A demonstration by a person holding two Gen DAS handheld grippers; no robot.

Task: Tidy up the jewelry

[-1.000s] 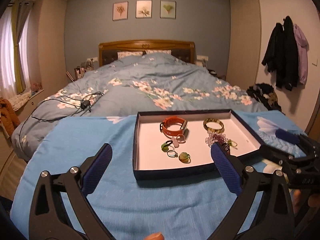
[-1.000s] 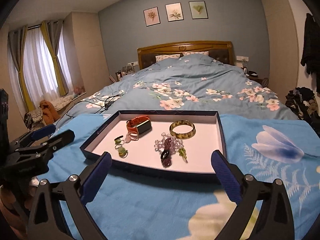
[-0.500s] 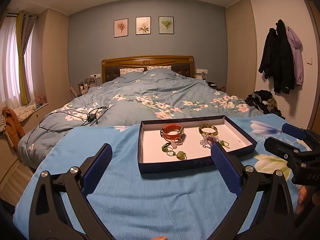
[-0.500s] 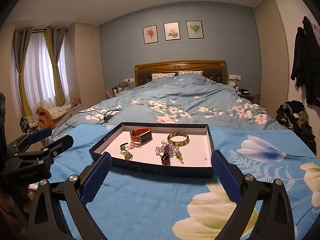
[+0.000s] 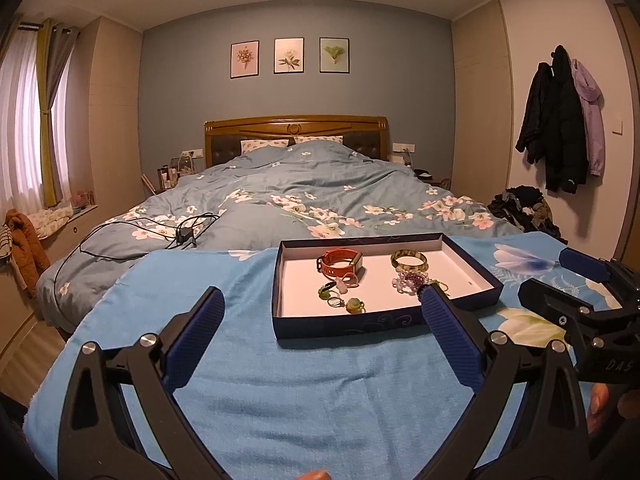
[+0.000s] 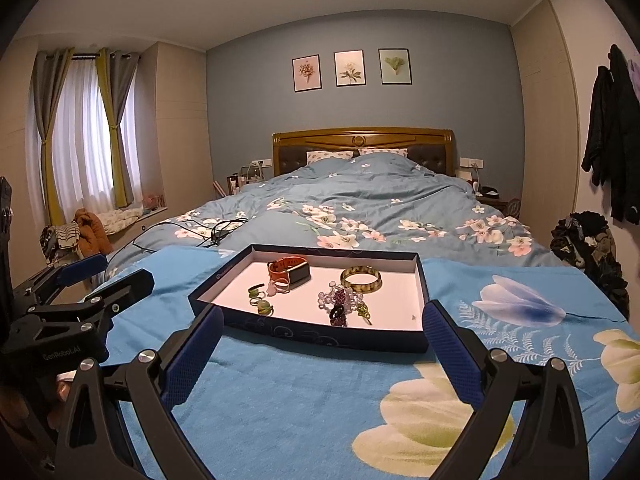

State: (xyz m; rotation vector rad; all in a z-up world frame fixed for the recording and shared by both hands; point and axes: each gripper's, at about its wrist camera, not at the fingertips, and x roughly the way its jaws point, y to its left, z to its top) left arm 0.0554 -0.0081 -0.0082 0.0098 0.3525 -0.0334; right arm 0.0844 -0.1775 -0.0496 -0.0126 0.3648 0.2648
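Note:
A dark blue box tray with a white floor lies on a blue flowered cloth. In it are an orange watch, a green-brown bangle, a purple bead cluster and several small green rings. My left gripper is open and empty, in front of the tray. My right gripper is open and empty, in front of the tray; it also shows at the right of the left wrist view.
The blue cloth covers the surface in front of a bed. A black cable and charger lie on the bed's left side. Coats hang on the right wall above a clothes pile.
Both grippers have pulled back and tilted up from the tray, so the tray looks smaller and farther. Both stay open and empty. The jewelry has not moved.

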